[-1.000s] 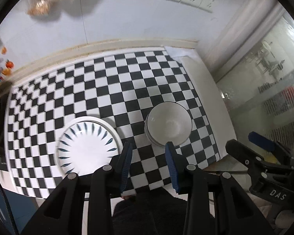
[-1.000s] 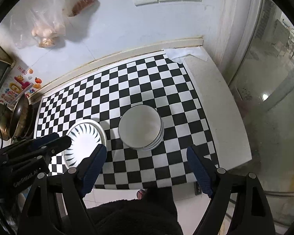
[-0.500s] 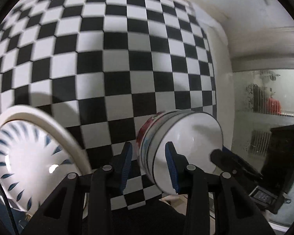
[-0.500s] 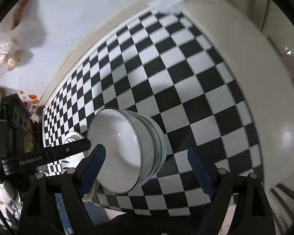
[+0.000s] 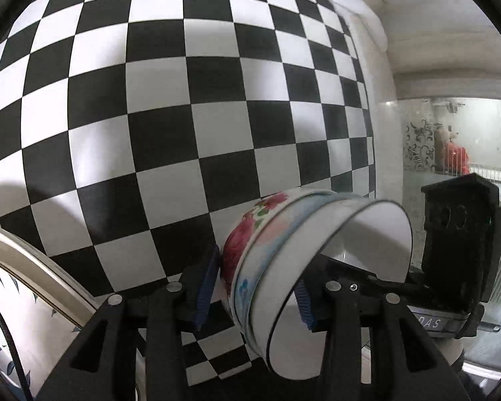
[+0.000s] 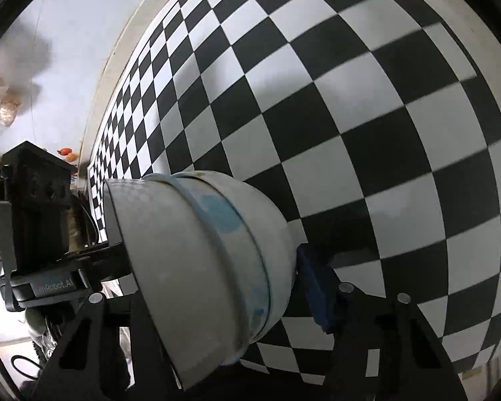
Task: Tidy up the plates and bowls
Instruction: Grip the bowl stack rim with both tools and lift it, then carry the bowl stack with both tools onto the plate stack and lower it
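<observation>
Checkered cloth [image 5: 190, 107] carries nested bowls [image 5: 284, 250], mouths upward. Left gripper [image 5: 255, 292] straddles their near wall, opening; right gripper [image 6: 213, 304] straddles the opposite wall, closing; contact unclear.

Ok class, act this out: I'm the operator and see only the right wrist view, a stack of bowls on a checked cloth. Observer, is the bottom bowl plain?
Observer: No, the bottom bowl has red flowers on the side your view misses.
Operator: Anything else nearby?
Observer: A plate with dark blue leaf marks, at the left edge of the left wrist view.
Operator: How do the left fingers sit?
Observer: The left fingers straddle the walls, one outside the flowered bowl, one inside the top bowl. They have just been opening slightly.
</observation>
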`<state>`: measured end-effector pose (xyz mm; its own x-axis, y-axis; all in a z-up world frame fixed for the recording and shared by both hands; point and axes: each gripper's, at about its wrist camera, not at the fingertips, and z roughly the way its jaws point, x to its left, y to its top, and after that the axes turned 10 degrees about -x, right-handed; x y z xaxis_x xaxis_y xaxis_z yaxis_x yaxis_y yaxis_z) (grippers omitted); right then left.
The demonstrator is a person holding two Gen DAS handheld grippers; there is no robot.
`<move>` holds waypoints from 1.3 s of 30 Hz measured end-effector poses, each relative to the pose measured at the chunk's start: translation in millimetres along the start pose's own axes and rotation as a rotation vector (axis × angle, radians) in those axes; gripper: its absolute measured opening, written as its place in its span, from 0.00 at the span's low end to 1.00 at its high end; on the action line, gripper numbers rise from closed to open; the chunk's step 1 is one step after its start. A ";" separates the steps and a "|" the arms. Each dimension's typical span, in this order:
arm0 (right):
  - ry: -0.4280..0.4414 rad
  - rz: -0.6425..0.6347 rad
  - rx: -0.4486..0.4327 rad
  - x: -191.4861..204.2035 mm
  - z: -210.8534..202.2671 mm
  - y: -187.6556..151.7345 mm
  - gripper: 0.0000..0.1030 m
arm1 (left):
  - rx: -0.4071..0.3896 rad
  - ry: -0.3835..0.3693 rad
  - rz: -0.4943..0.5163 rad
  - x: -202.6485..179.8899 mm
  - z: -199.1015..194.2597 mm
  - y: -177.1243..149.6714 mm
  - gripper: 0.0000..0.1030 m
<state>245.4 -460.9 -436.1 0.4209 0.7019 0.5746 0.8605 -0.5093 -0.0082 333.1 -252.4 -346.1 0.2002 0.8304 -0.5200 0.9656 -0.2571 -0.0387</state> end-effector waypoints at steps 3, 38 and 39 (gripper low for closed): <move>-0.017 -0.057 -0.025 7.7 1.5 1.5 0.59 | -0.033 0.003 0.020 1.0 -3.9 -4.2 0.36; 0.069 -0.324 0.068 180.7 29.9 -25.0 0.57 | -0.251 0.107 -0.141 80.4 -144.3 -42.9 0.36; 0.074 -0.325 0.071 187.6 33.6 -28.3 0.57 | -0.258 0.111 -0.150 89.1 -150.4 -45.5 0.36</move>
<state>309.7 -298.1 -355.6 0.1014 0.7828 0.6140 0.9652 -0.2269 0.1300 331.9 -92.4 -262.4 0.0555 0.9020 -0.4281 0.9932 -0.0058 0.1167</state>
